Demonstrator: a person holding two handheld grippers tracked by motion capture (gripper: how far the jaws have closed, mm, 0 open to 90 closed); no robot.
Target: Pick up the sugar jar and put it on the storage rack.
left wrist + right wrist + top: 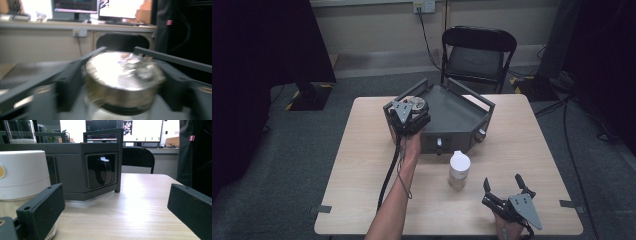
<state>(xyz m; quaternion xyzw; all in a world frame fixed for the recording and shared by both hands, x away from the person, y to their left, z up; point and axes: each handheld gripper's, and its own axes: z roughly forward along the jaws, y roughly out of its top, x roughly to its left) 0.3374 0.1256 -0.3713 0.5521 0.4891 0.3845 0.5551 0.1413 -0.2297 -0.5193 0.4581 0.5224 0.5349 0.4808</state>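
The left gripper (pixel 408 116) pinched a jar with a foil-like lid (pixel 125 72) by its hard sides over the grey tray's (pixel 462 112) left corner; it looked rigid, slick, probably breakable.

Light wood-grain table (pixel 362 165), squarish w/ rounded corners, standing on grey carpet floor (pixel 287 165). On it: dark grey angular rack (pixel 457 122) w/ raised rails, sitting at far-centre of the top, knobs on its near faces. Just in front of the rack, a clear jar (pixel 459 169) w/ white cap, upright, near but apart from it. Right gripper (pixel 503 189) low at near-right edge; can't tell if it rests on the top. Bits of grey tape at near L and R table edges.
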